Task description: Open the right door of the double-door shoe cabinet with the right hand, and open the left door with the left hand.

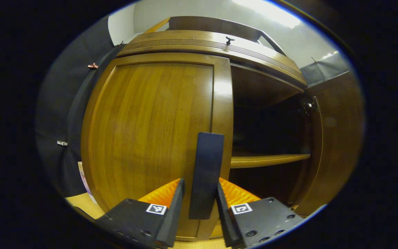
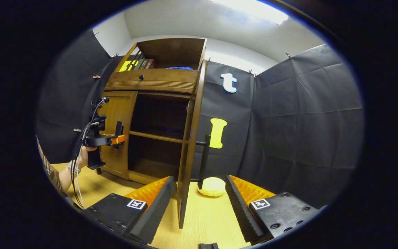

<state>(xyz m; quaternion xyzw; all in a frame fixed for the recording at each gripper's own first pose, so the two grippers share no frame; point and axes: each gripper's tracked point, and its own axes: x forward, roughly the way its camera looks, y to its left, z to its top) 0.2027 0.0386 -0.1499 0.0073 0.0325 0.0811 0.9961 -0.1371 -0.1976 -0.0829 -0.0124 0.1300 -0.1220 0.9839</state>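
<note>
In the left gripper view, the left gripper (image 1: 199, 207) is set around the dark, flat, upright bar handle (image 1: 206, 174) of the brown wooden left door (image 1: 150, 135), which stands closed. The fingers sit close on either side of the bar, but whether both press on it I cannot tell. The door is smooth, glossy, grained wood with a raised frame.

The right gripper view shows the brown wooden right door (image 2: 189, 138) swung wide open, edge-on between the parted fingers of the right gripper (image 2: 199, 204), which holds nothing. Its dark bar handle (image 2: 205, 155) projects to the right. This view also takes in the whole wooden double-door shoe cabinet (image 2: 150, 103), its inner shelf (image 2: 155, 137), a hand (image 2: 85, 157) holding the left gripper at the left door, and a round pale yellow object (image 2: 212, 186) on the light wooden floor (image 2: 206, 214).
</note>
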